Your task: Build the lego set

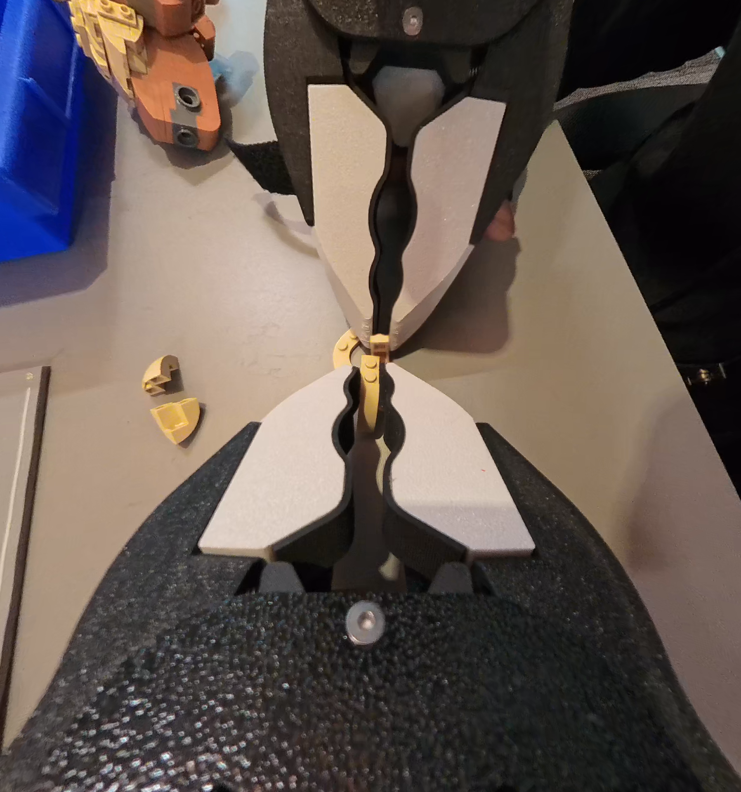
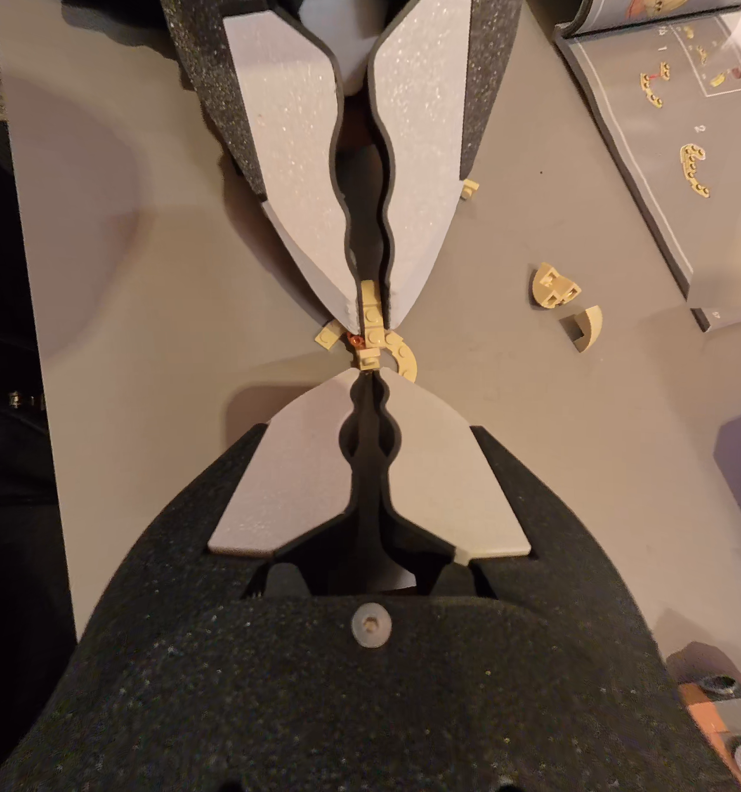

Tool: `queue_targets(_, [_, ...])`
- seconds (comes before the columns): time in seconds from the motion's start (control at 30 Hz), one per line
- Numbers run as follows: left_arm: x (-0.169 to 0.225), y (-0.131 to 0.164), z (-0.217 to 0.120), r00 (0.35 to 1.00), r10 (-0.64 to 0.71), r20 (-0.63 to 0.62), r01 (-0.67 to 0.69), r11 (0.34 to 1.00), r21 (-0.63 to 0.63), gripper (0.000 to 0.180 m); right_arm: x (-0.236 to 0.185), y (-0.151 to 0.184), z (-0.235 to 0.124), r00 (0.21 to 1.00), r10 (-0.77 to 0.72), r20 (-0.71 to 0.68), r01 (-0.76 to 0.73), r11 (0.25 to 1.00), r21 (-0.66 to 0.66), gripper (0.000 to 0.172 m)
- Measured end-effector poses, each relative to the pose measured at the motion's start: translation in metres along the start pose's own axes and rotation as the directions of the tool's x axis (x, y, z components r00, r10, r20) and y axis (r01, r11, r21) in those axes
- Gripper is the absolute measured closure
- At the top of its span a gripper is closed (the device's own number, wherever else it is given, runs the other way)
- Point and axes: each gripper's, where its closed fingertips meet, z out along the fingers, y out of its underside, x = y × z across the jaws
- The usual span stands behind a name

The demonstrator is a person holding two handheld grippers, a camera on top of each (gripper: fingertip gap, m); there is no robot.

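My left gripper (image 1: 371,373) is shut on a tan curved plate (image 1: 371,385), held on edge just above the grey table (image 1: 231,300). In the right wrist view the left gripper (image 2: 371,321) comes from the top with that plate (image 2: 371,308) between its pads. My right gripper (image 2: 366,373) faces it tip to tip and is shut on a small tan piece (image 2: 368,360), which meets the end of the plate. The left wrist view shows the right gripper (image 1: 379,332) pinching that piece (image 1: 379,345). A second tan curved plate (image 2: 403,355) lies on the table under the tips.
A small tan plate (image 2: 326,337) and an orange stud (image 2: 355,340) lie by the tips. Two tan quarter-dome bricks (image 1: 161,375) (image 1: 176,418) lie to the left. A blue bin (image 1: 21,128) and a brown brick model (image 1: 167,85) stand far left. A booklet (image 2: 660,128) lies nearby. My left and right fingertips are right by each other.
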Motion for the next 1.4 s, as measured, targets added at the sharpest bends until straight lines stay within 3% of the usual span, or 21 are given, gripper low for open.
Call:
queue_targets(0.33, [0.0001,0.0015,-0.0005,1.000,-0.003,0.004,0.003,1.000,-0.003,0.172,0.0033,0.0004,0.0032,1.000,-0.004,0.012,0.004,1.000,-0.020,0.166])
queue_targets(0.9, [0.0003,0.0020,-0.0005,1.000,-0.003,0.002,0.003,1.000,-0.004,0.173,-0.0007,0.0005,0.0032,0.978,-0.115,0.175,0.118,0.993,-0.005,0.154])
queue_targets(1.4, [-0.0066,0.0028,-0.0022,0.999,-0.036,0.032,0.036,0.999,0.002,0.173,0.0022,-0.0040,0.0051,0.991,-0.090,0.095,0.089,0.996,0.009,0.166])
